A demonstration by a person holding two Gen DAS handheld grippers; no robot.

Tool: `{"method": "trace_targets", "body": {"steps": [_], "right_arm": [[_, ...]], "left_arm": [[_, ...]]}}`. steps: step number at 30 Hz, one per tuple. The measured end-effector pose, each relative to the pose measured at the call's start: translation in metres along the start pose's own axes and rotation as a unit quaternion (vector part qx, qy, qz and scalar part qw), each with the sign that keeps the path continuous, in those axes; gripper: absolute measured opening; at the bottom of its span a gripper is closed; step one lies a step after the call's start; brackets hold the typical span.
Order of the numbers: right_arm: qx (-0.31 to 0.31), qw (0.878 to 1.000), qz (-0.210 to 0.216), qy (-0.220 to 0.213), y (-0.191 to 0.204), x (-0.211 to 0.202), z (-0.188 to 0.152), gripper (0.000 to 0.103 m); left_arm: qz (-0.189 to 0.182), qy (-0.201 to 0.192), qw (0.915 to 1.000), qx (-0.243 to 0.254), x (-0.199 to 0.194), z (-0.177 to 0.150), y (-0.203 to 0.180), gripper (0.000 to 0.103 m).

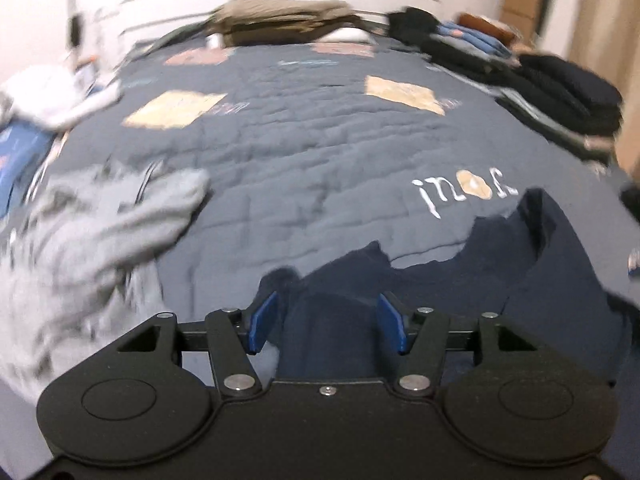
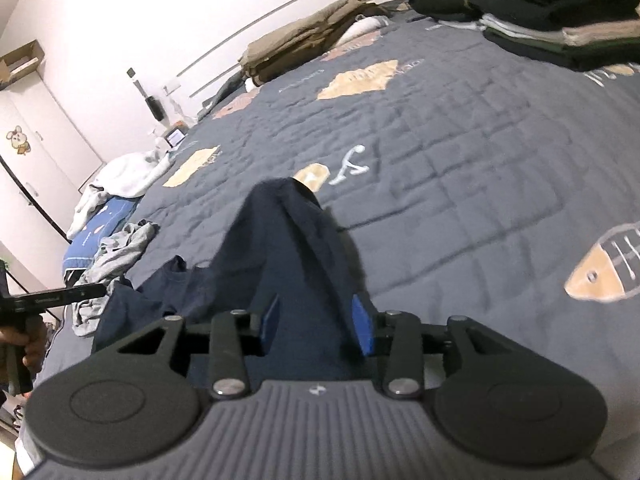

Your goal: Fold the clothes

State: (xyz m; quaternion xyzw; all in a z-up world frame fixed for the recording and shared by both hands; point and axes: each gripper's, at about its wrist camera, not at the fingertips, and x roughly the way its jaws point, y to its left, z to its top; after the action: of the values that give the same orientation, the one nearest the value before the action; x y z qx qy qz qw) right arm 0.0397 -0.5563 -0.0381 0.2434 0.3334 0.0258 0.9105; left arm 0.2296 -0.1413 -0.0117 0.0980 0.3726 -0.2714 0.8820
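With navy cloth between their blue pads, our left gripper point(image 1: 327, 322) and right gripper point(image 2: 317, 325) each hold the navy garment point(image 2: 280, 248) above the quilt point(image 2: 460, 152) (likely to spread it); folded stacks point(image 2: 540, 4) wait beyond.

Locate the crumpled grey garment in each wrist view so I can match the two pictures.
Left wrist view: the grey garment fills the left side, blurred, lying on the quilt left of the navy garment.
Right wrist view: it sits at the lower left, small, near the bed's edge, beyond the navy garment.
Shared landmark: the folded olive-brown pile at the far end of the bed.
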Motion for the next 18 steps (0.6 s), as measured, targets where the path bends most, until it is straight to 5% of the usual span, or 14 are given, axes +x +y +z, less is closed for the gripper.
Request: {"method": "trace_targets", "body": {"steps": [7, 18], "right_arm": [[-0.102, 0.994, 0.020, 0.037, 0.058, 0.039, 0.053, 0.044], [-0.253, 0.955, -0.001, 0.154, 0.115, 0.151, 0.091, 0.046]], "left_arm": [[-0.048, 0.020, 0.9897, 0.133, 0.036, 0.033, -0.036, 0.054], [-0.066, 0.058, 0.9847, 0.151, 0.094, 0.026, -0.024, 0.050]]}}
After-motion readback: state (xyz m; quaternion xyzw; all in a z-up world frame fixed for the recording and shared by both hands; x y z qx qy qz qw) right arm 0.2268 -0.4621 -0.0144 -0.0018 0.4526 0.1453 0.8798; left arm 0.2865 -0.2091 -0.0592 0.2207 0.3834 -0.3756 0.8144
